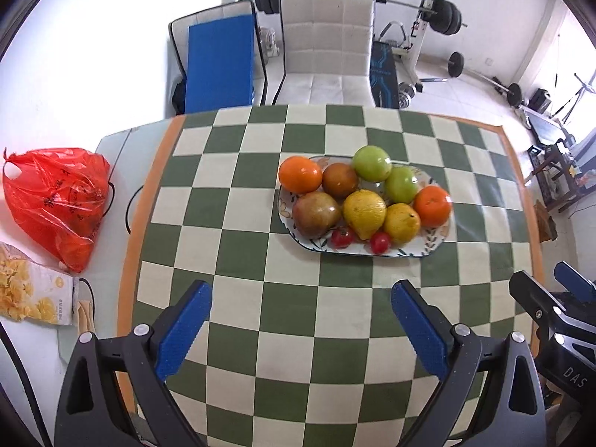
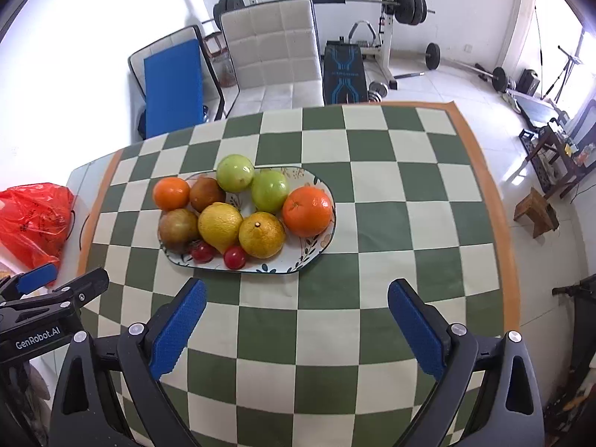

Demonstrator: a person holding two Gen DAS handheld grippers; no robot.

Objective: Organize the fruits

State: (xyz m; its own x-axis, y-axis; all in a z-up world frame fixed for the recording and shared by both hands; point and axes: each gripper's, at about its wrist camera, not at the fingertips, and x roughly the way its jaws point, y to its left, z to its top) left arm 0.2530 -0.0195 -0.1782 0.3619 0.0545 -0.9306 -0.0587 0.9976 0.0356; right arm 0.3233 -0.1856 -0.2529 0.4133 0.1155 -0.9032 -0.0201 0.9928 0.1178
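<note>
Fruit fills an oval plate on the green-and-cream checked tablecloth, lying beyond both tools. From the left gripper the plate sits ahead and a little to the right; from the right gripper it sits ahead and to the left. Neither tool touches it.

On the plate are two oranges, one at the far left and one at the right end, two green apples at the far side, two yellow lemons in the middle, two brownish fruits toward the left, and two small red tomatoes at the near rim. The fruits crowd together, touching their neighbours and hiding most of the plate.

A red plastic bag lies well to the left, off the cloth; its contents are hard to make out. A white chair stands behind the table's far edge.

Both grippers hover above the near part of the cloth, side by side, angled downward toward the table, each with its blue pads spread wide and holding nothing. Each tool appears cut off at the edge of the other's view.
</note>
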